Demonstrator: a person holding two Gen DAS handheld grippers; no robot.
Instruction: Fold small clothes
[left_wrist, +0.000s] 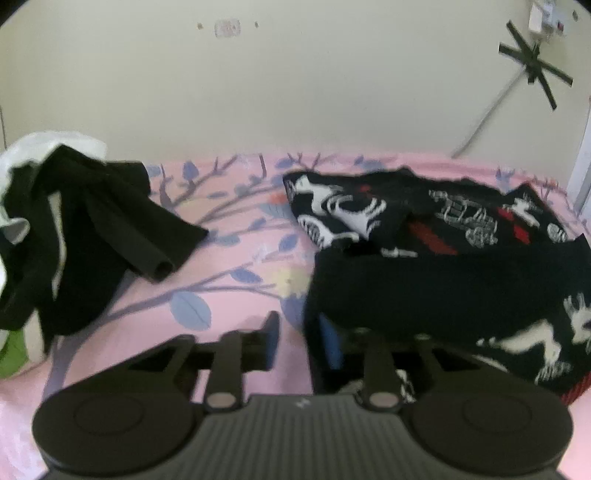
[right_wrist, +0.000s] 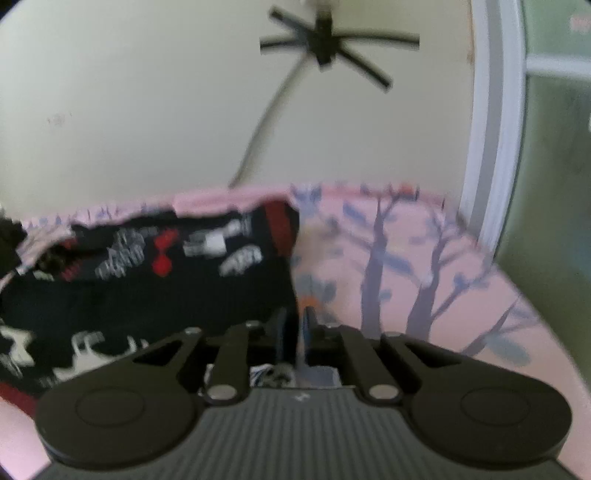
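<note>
A black patterned garment (left_wrist: 443, 258) with white animals and red marks lies on the pink bedsheet (left_wrist: 229, 258), its near part folded over. My left gripper (left_wrist: 299, 332) is open at the garment's left near edge; the cloth drapes over its right finger. In the right wrist view the same garment (right_wrist: 147, 280) lies at the left. My right gripper (right_wrist: 293, 328) is nearly closed at the garment's right edge; whether cloth sits between the fingers is unclear.
A pile of black and white clothes (left_wrist: 66, 236) lies at the left of the bed. A cream wall (left_wrist: 295, 92) stands behind, with a taped cable (left_wrist: 532, 66). A white door frame (right_wrist: 495, 147) rises at the right.
</note>
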